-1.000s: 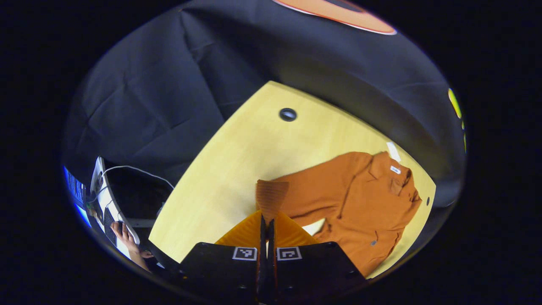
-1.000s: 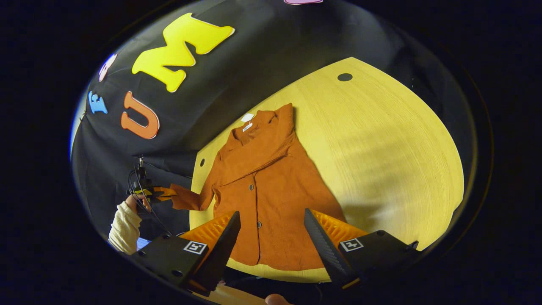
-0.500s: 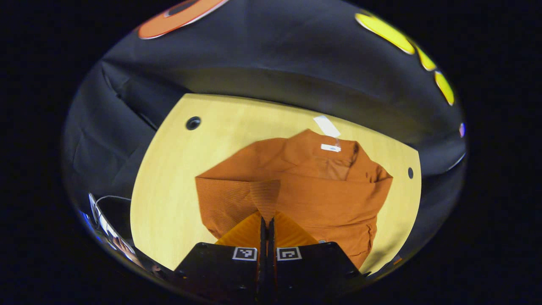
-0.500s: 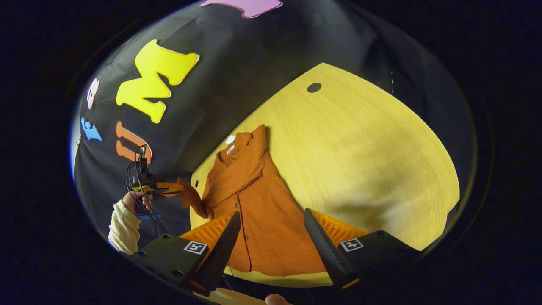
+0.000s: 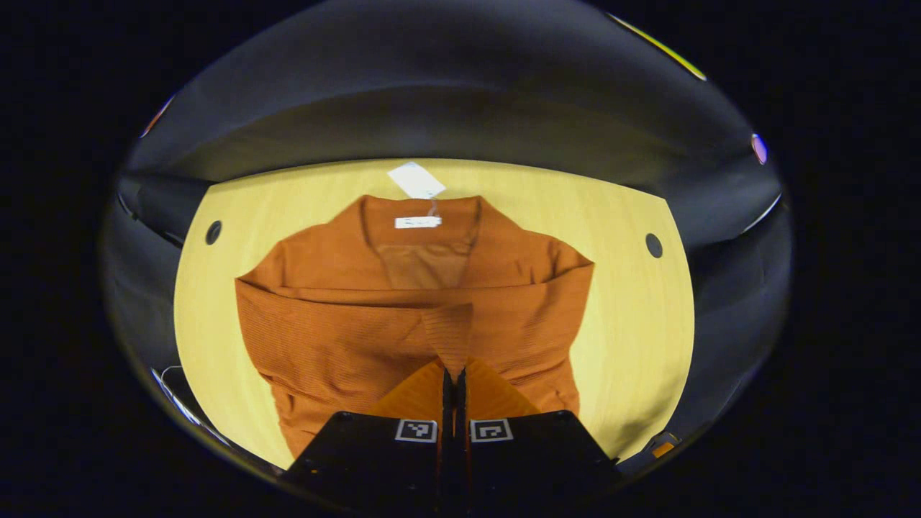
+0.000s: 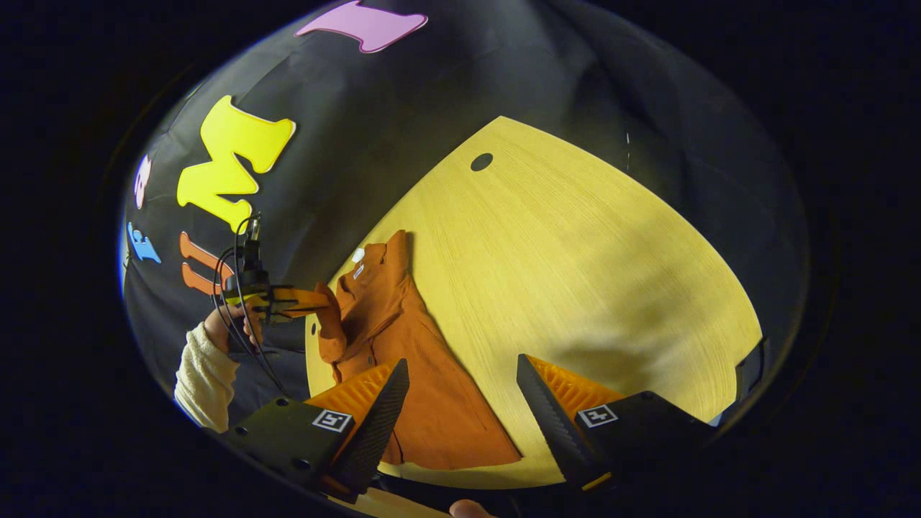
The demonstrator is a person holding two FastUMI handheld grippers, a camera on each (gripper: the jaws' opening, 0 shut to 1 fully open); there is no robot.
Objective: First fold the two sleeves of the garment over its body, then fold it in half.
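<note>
A rust-orange buttoned garment (image 5: 403, 316) lies on the yellow table (image 5: 633, 331), collar at the far edge with a white tag (image 5: 416, 180). My left gripper (image 5: 453, 374) is shut on the ribbed cuff (image 5: 450, 334) of one sleeve, held up over the garment's body. The other sleeve lies folded across the chest. In the right gripper view the garment (image 6: 417, 374) is at the table's left, and the left gripper (image 6: 316, 301) holds the cuff raised above it. My right gripper (image 6: 460, 392) is open over the hem end, holding nothing.
The table (image 6: 590, 273) has small round cable holes (image 5: 653, 244) near its far corners and one (image 6: 481, 162) at the far side. A hand in a cream sleeve (image 6: 205, 367) holds the left gripper, with cables trailing. Black cloth walls surround the table.
The left gripper has carried the sleeve cuff from beside the table in over the garment's body. The right gripper has swung right, staying open.
</note>
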